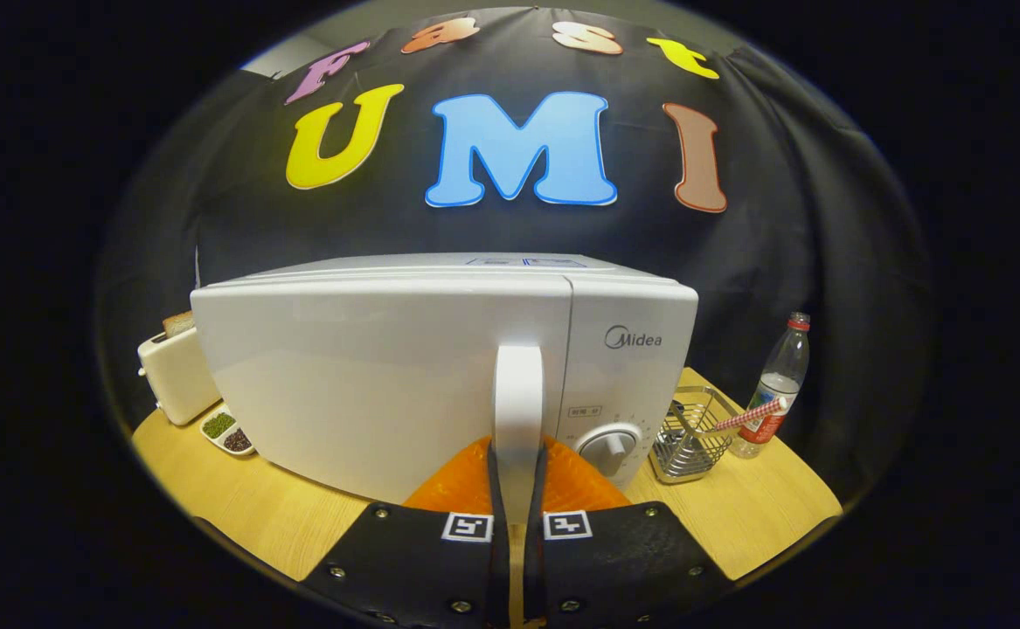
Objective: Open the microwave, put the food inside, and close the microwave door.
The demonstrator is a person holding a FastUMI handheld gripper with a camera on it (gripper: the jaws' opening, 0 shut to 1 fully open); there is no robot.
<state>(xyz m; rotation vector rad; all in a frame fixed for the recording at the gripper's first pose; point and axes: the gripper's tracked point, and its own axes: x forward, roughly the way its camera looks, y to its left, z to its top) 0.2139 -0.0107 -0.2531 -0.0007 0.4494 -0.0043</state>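
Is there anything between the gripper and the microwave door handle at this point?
No. The gripper has its fingers closed on either side of the microwave's vertical door handle, with nothing between them. The wire basket, the bottle and the toaster stand off to the sides, out of the way.

Brand "Midea" on microwave (475,367) control panel, above dial; small label below unreadable.

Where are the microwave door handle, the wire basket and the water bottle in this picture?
Microwave door handle (518,393): gripper view, on the middle of the upright bar, which stands between the jaws.
Wire basket (693,437): gripper view, on its front mesh wall.
Water bottle (780,389): gripper view, on its clear body.
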